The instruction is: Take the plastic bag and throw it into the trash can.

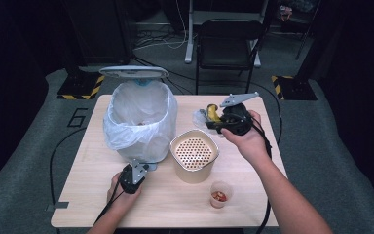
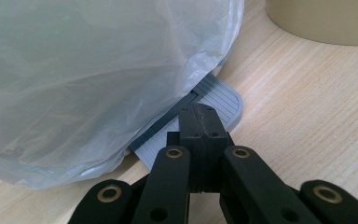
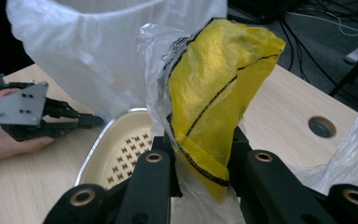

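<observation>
Yellow wrapper (image 3: pixel 214 93) with clear film around it sits pinched between the right gripper's (image 1: pixel 217 122) jaws, lifted above the worktop's (image 1: pixel 253 195) far right part, just behind the strainer tub (image 1: pixel 194 155). It looks like trash headed for the bin (image 1: pixel 139 119), so it's held up clear of the tub. Bin stands at far left, white liner (image 1: pixel 121 134) draped over the rim, lid (image 1: pixel 133 72) tipped up and open. Left gripper (image 1: pixel 141 168), jaws fully closed with nothing between them, presses down on the bin's grey pedal (image 2: pixel 216 100) at the bin's near base, likely what keeps the lid up. Small cup (image 1: pixel 220 194) with reddish bits stands near the front edge, apart from the tub. Worktop is pale wood with a round cable hole (image 3: pixel 321 126). Grey carpet (image 1: pixel 331 146) around, a black chair (image 1: pixel 226 46) behind, hazard-striped bases (image 1: pixel 80 87) at both sides, dark room.
</observation>
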A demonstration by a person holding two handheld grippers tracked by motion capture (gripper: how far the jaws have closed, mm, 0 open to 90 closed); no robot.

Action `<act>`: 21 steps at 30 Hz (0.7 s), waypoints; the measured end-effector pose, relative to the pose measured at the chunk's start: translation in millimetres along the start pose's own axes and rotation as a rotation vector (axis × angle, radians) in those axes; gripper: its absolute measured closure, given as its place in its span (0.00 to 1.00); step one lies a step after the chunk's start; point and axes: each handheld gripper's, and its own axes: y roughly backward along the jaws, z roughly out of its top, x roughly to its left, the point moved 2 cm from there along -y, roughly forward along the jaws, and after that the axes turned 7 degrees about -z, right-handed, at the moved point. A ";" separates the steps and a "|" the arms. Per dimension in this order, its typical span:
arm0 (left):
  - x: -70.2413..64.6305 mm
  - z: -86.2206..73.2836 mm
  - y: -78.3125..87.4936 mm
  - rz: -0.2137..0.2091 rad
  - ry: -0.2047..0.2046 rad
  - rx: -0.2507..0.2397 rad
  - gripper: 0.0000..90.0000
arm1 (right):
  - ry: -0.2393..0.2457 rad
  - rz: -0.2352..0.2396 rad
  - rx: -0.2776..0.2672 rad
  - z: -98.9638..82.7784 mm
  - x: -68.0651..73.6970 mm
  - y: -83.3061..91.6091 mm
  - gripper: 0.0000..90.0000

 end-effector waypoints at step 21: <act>0.8 0.4 0.3 0.000 0.000 -0.001 1.00 | 0.129 0.085 -0.048 64.5 51.4 -19.4 0.86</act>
